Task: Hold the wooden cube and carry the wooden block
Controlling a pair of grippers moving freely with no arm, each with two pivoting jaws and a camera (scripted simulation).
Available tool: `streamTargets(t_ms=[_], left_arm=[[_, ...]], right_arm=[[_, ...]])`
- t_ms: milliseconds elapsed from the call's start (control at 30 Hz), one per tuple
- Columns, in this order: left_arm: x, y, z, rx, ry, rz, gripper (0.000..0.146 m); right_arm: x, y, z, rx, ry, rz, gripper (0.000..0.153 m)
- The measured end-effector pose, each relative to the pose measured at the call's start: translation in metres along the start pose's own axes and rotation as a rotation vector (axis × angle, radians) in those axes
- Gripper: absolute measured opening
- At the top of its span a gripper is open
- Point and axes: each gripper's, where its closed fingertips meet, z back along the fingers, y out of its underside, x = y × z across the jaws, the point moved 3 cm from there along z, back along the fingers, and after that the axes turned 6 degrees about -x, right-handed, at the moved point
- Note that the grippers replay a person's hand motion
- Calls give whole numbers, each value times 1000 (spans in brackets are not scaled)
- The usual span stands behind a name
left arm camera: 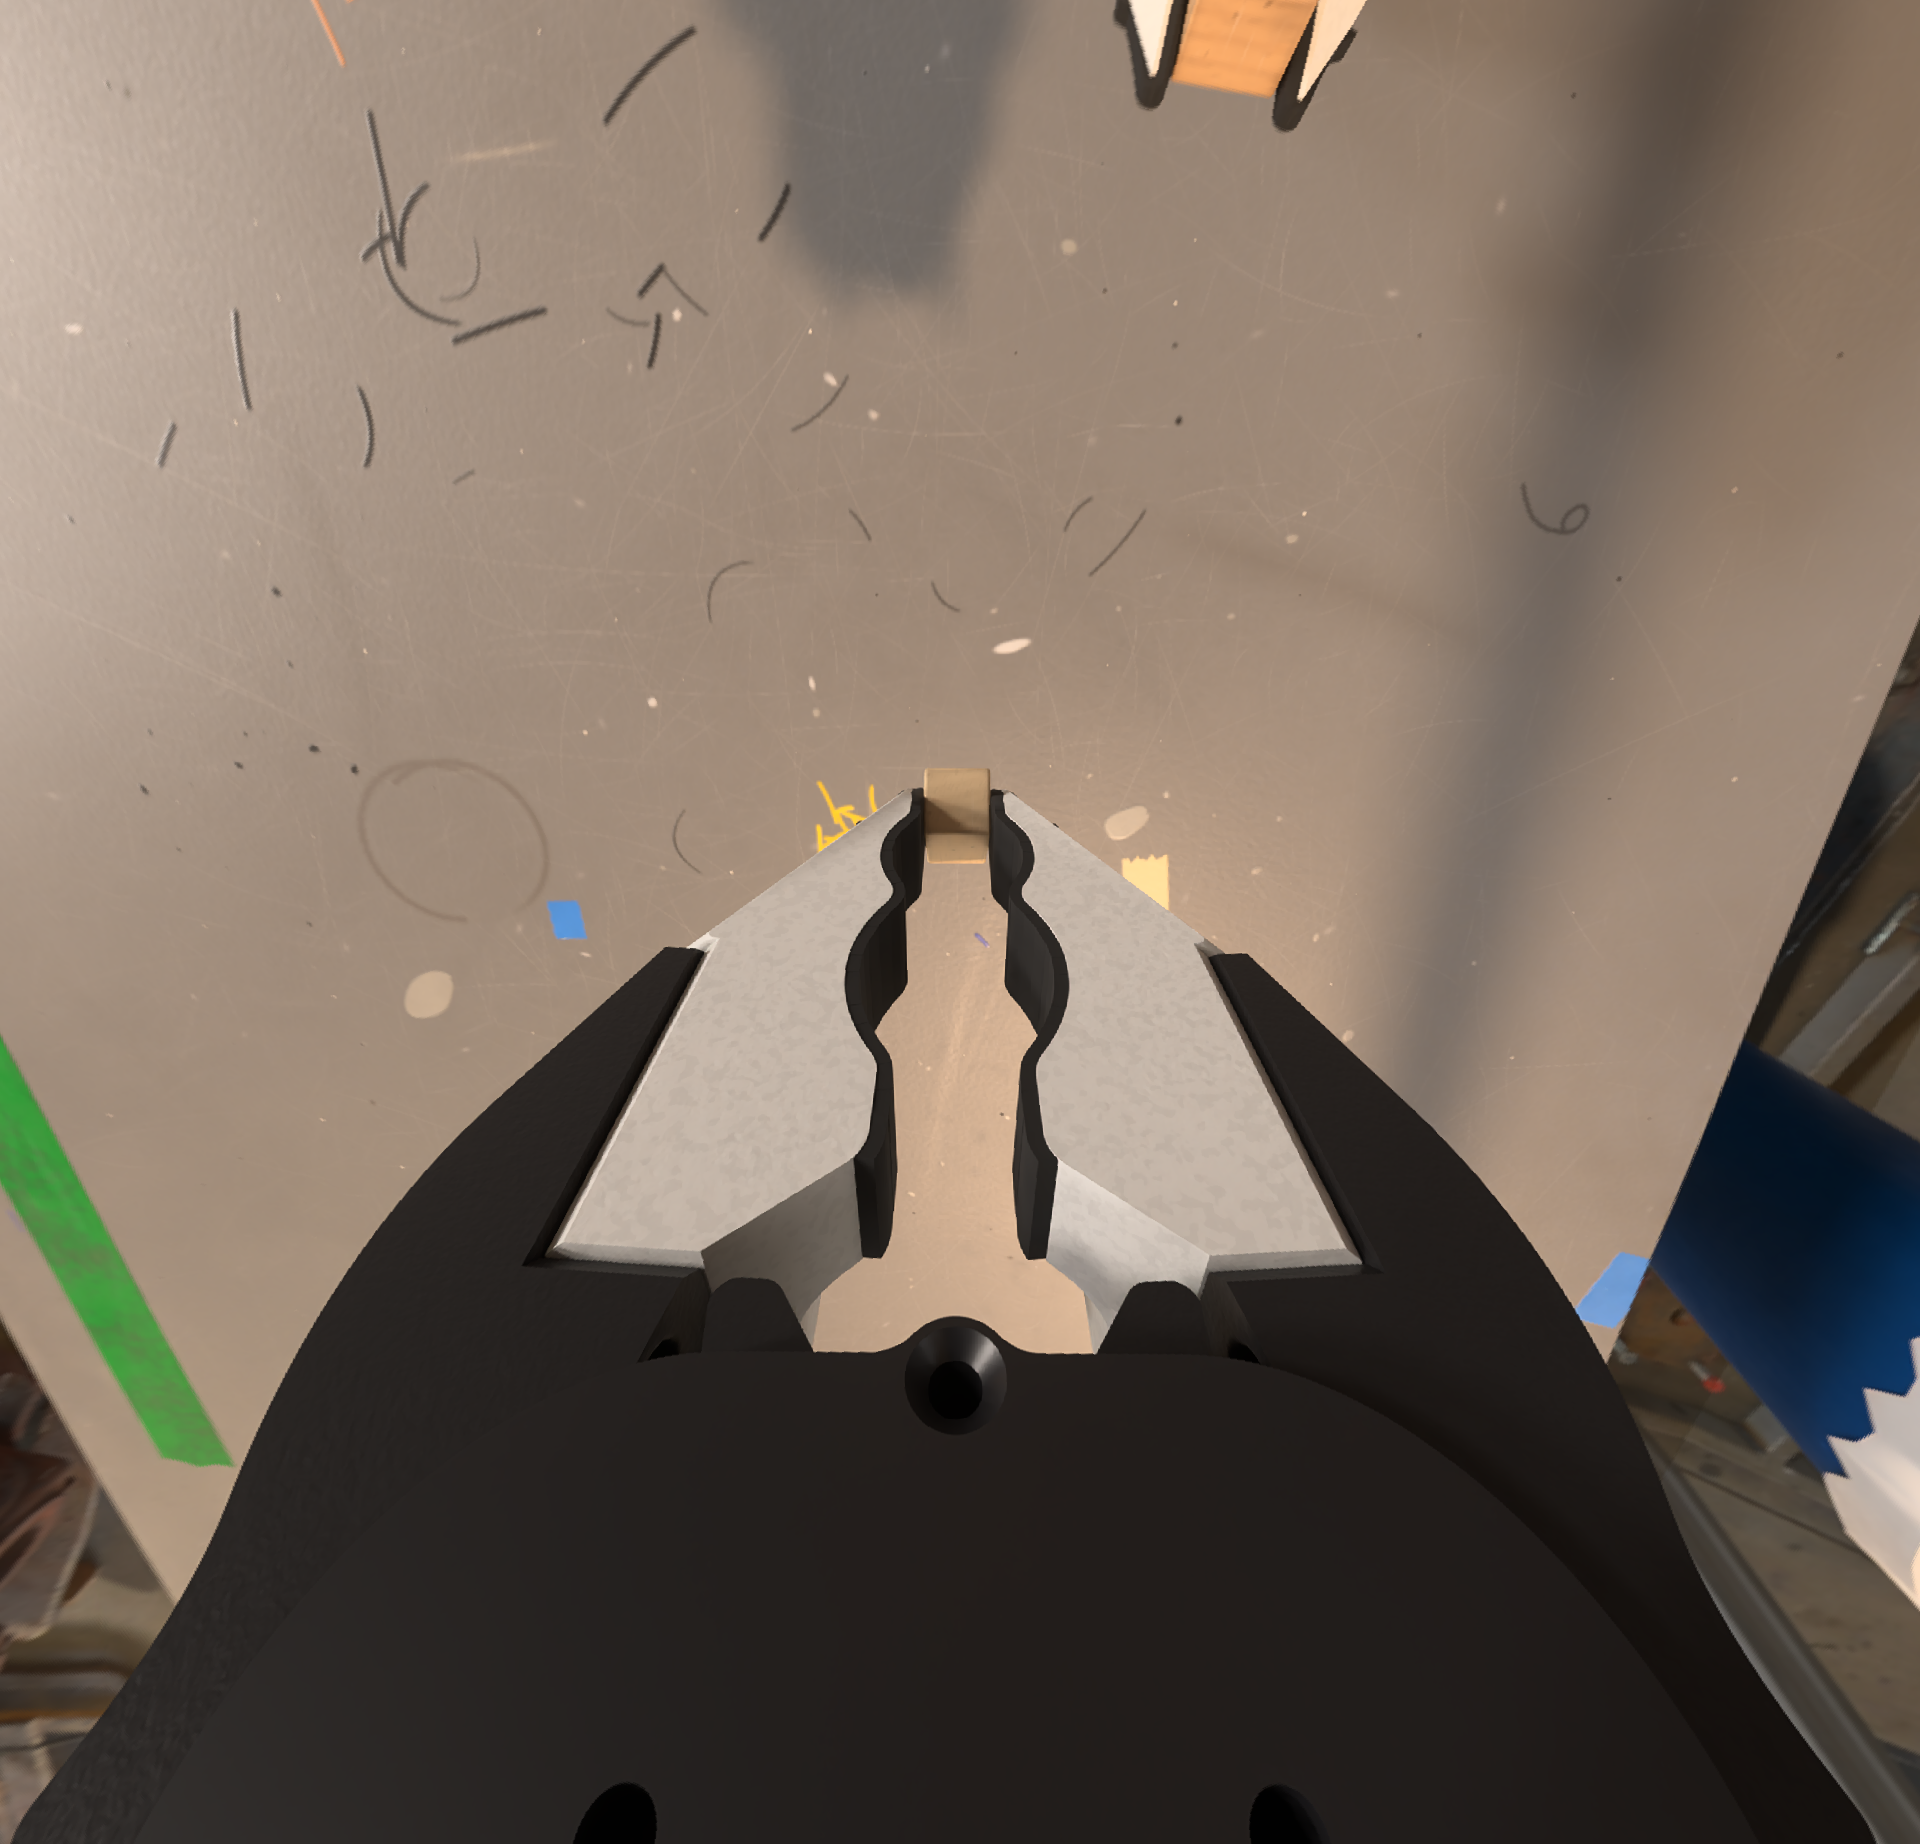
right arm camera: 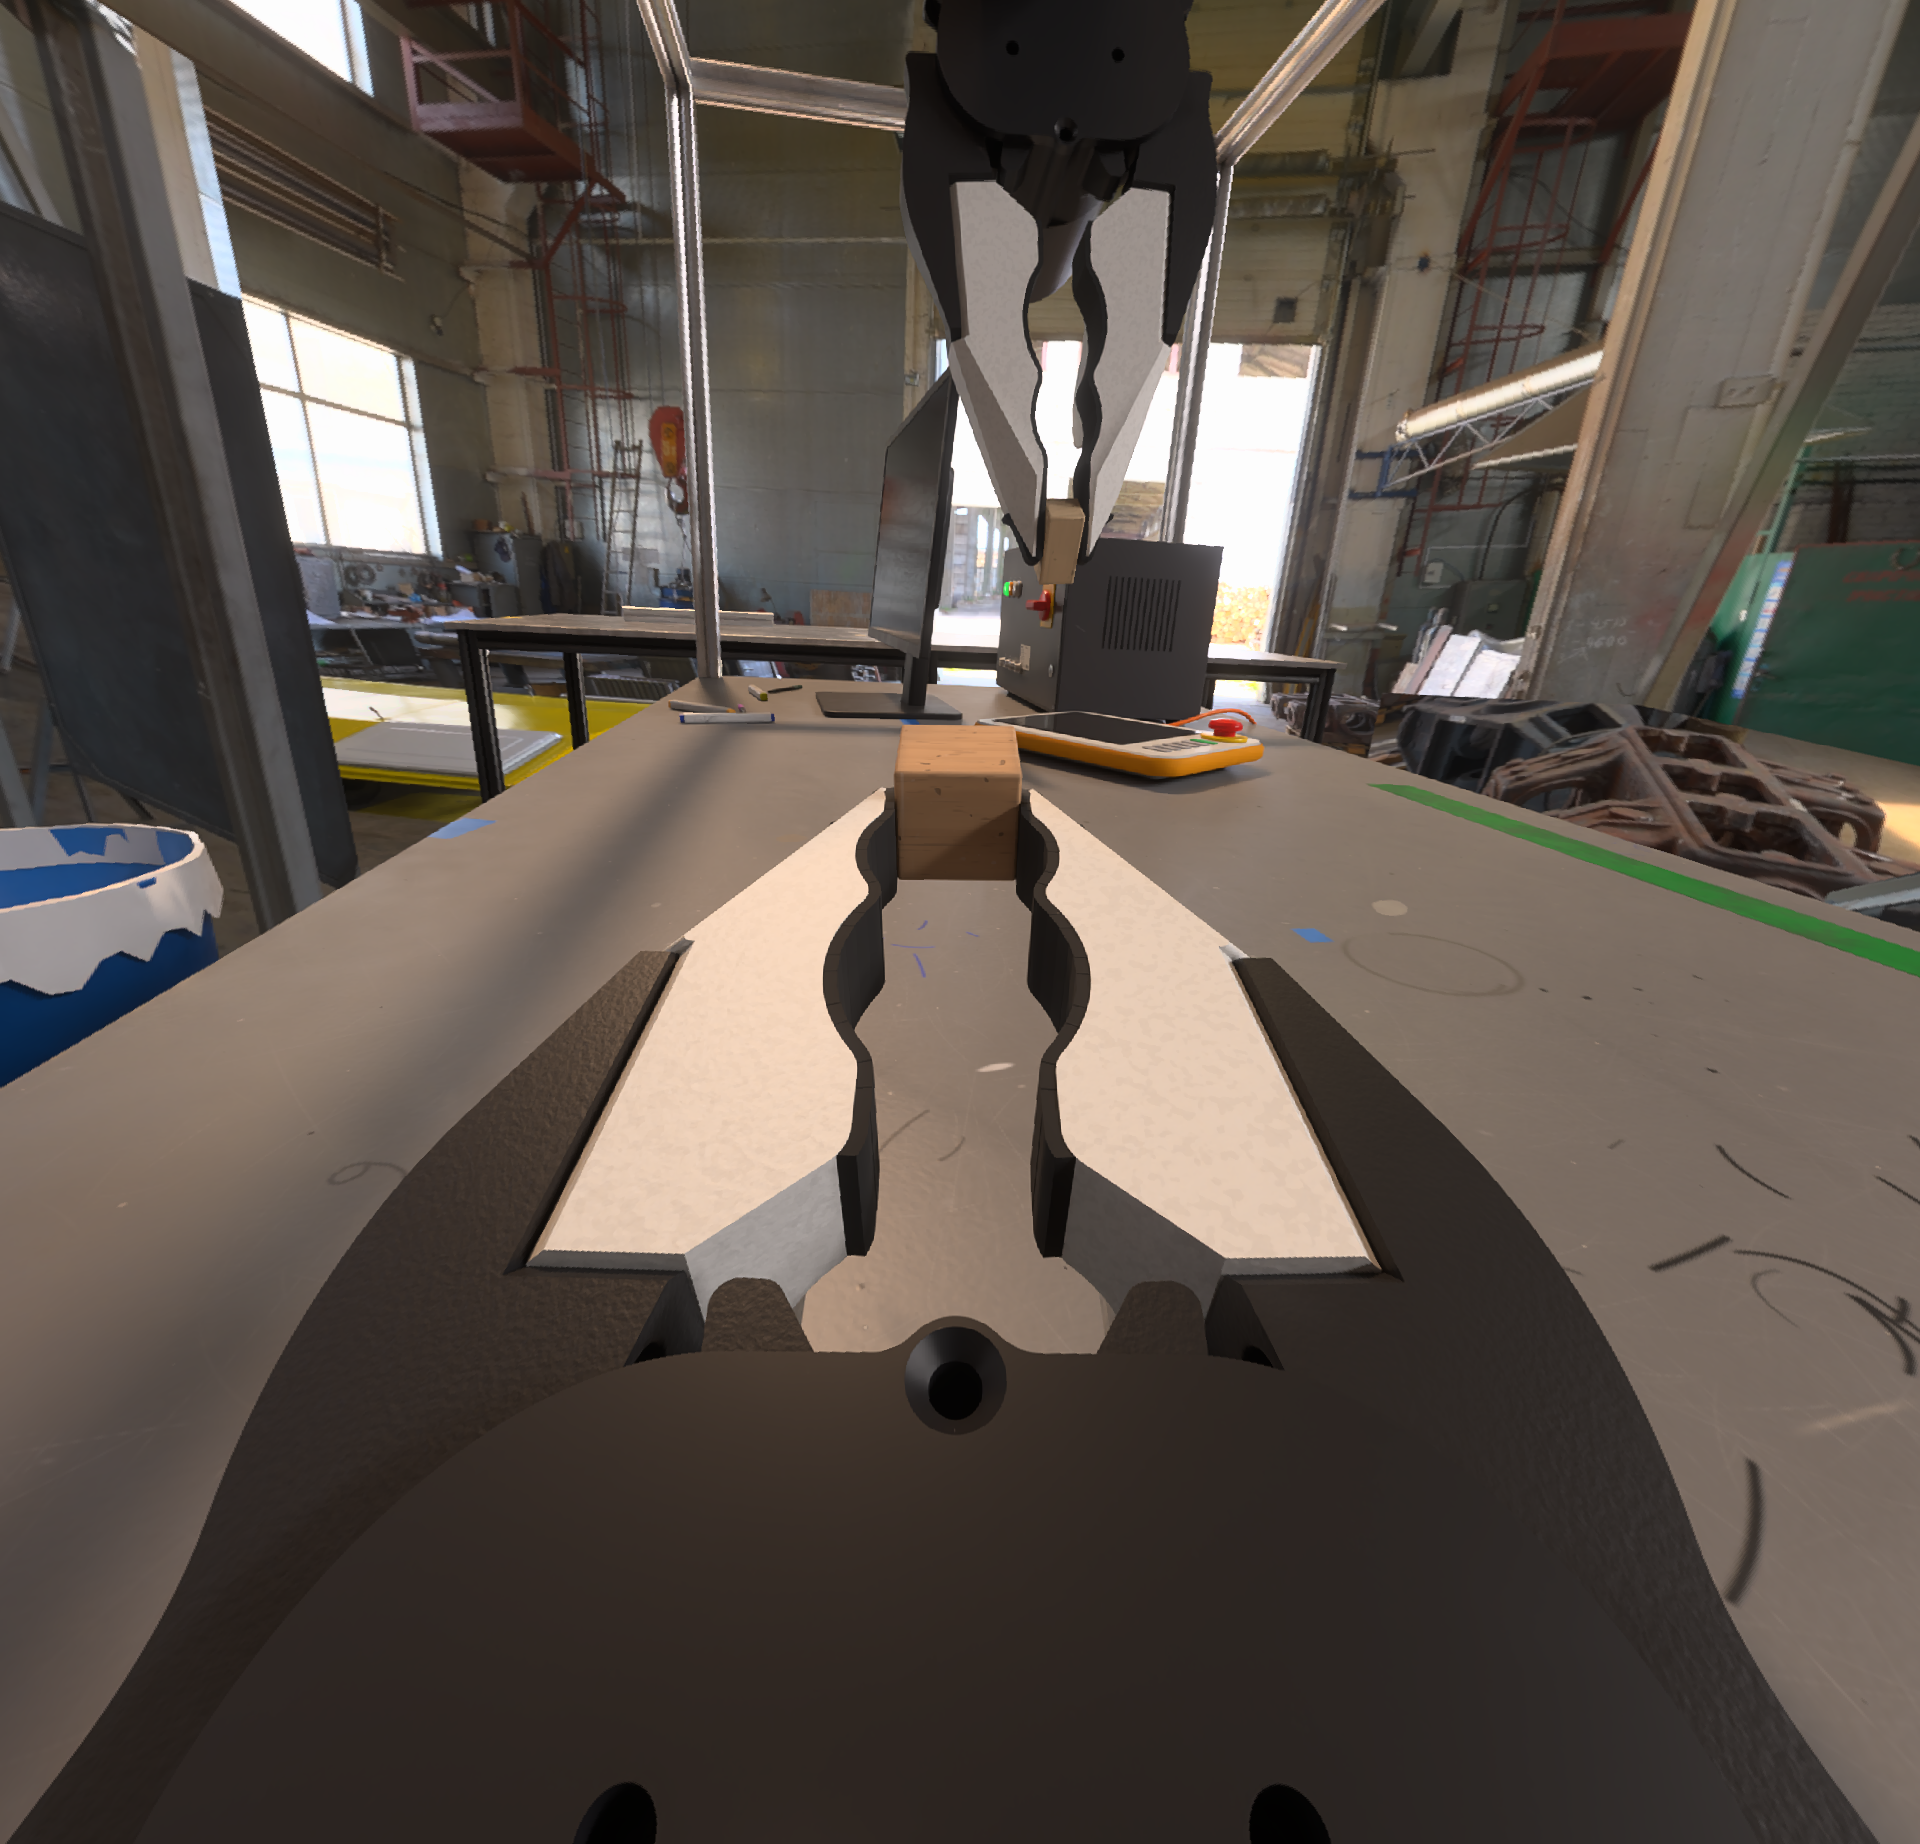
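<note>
**Me:** Wood sat in both of my tools. My left gripper (left arm camera: 957, 826) pointed straight down at the grey table (left arm camera: 1299, 423), its tips clamped on a small pale wooden block (left arm camera: 957, 802) held clear of the surface.

**Colleague:** And the other one?

**Me:** My right gripper (right arm camera: 956, 818) lay nearly level, just above the table (right arm camera: 1455, 1088), closed on the wooden cube (right arm camera: 957, 792) at its fingertips.

**Colleague:** What did one camera give you that the other didn't?

**Me:** The left wrist view showed only the scratched tabletop from above, with the cube (left arm camera: 1242, 2) between the right gripper's tips (left arm camera: 1221, 38) at the top edge. The right wrist view showed the hall, and my left gripper (right arm camera: 1060, 537) hanging high ahead with the block (right arm camera: 1062, 539) pinched at its tips. It also caught a monitor (right arm camera: 914, 537), a dark control box (right arm camera: 1122, 620), a yellow pendant (right arm camera: 1132, 745) and a blue barrel (right arm camera: 94, 921).

**Colleague:** Any readable labels?

**Me:** None I could make out; only green tape (right arm camera: 1662, 880) and pen scribbles (left arm camera: 416, 267) on the table.
</note>
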Motion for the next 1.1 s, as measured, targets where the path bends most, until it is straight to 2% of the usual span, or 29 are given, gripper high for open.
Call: streamTargets(t_ms=[167, 400, 867, 1100], left_arm=[[-5, -14, -6, 36, -13, -40, 11], [-8, -23, -7, -2, -29, -37, 11], [-10, -25, -4, -188, 6, 103, 11], [-12, -23, -6, -269, 24, 102, 11]], right_arm=[[1, -1, 0, -7, -10, -6, 21], [1, -2, 0, -15, -14, -8, 21], [1, -5, 1, -61, -17, -51, 21], [2, -6, 2, -69, -21, -62, 21]])
